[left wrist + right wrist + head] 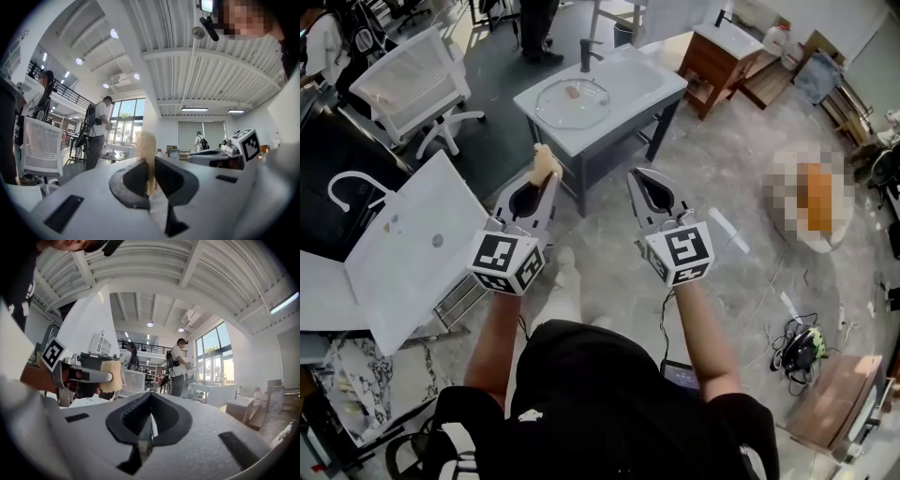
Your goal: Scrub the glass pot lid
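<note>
Where the head view is read from its left edge, a white mesh chair point(406, 77) is seen on the dark floor. Below it lies a white basin top point(417, 253) with a curved black tap. Just to the right, the left gripper point(547, 176) is held out level in front of the person. Its jaws are closed on a tan sponge point(543, 161), which is pinched on edge between the pads and sticks out past the tips. In the left gripper view the sponge is seen standing up from the narrow slot between the jaws.

Beyond the sponge and well apart from both grippers, a grey-legged sink unit point(661, 80) stands on the pale stone floor, with a black tap point(586, 54) at its back edge. The glass pot lid point(558, 108) is laid flat in the basin, knob uppermost, and is touched by neither gripper.

To the right, the right gripper point(635, 178) is held level beside the left one. Its jaws are pressed fully together and nothing is held between them, as is confirmed in the right gripper view. Farther right, a wooden washstand point(712, 58) is seen near the wall.
</note>
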